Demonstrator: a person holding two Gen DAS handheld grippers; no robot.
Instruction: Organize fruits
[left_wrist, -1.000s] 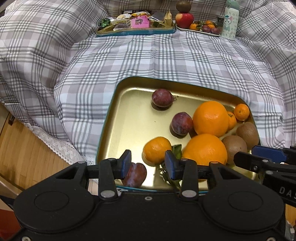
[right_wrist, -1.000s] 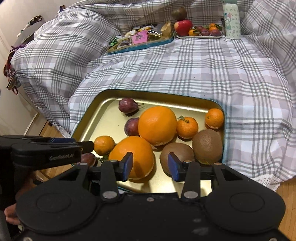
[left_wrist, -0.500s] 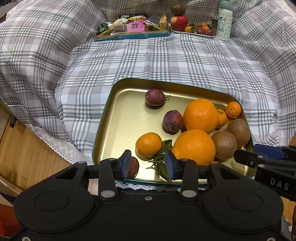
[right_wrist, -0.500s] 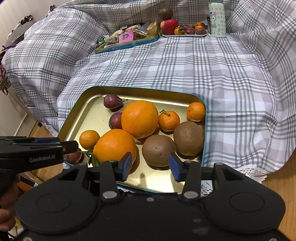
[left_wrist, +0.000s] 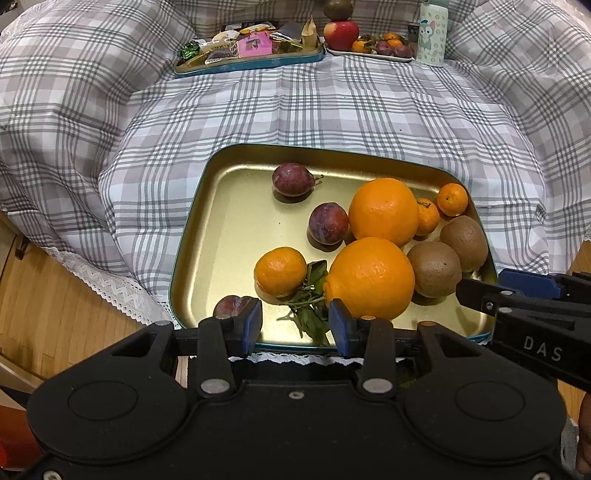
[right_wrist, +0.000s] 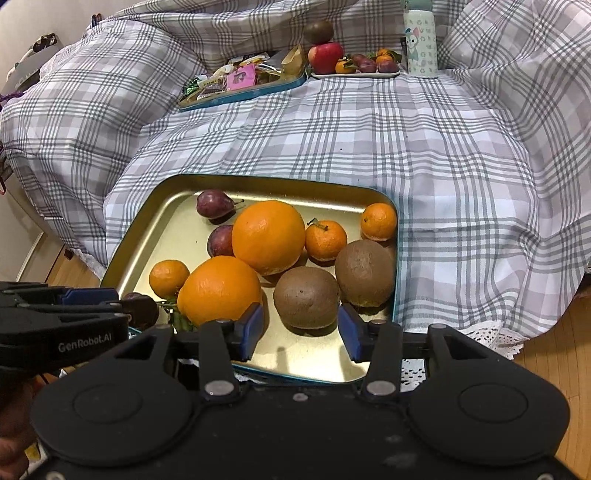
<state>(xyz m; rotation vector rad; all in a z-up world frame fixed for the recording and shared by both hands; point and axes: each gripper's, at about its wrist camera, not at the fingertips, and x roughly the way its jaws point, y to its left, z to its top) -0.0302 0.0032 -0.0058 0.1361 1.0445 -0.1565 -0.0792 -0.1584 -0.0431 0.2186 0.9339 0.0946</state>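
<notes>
A gold tray (left_wrist: 221, 229) (right_wrist: 166, 225) lies on the plaid quilt. It holds two big oranges (left_wrist: 371, 277) (right_wrist: 267, 236), two kiwis (left_wrist: 434, 269) (right_wrist: 306, 297), small mandarins (left_wrist: 280, 271) and dark plums (left_wrist: 328, 223). My left gripper (left_wrist: 295, 321) hovers open over the tray's near edge, with only a leafy twig (left_wrist: 310, 295) beyond its gap and one plum (left_wrist: 231, 306) behind its left finger. My right gripper (right_wrist: 301, 328) hangs over the near right part of the tray. Its jaws are opening, and the nearer kiwi sits just ahead of the gap, untouched by the pads.
At the back of the quilt (left_wrist: 295, 110) stand a teal tray of snacks (left_wrist: 247, 51), a white plate with an apple (left_wrist: 341, 31) and small fruit, and a patterned bottle (left_wrist: 432, 33). Wooden floor (left_wrist: 55, 302) lies below the lace hem, left and right.
The right gripper has swung rightward, so the near kiwi now lines up with its gap, and its jaws stand a little wider. The left view has drawn back slightly from the tray.
</notes>
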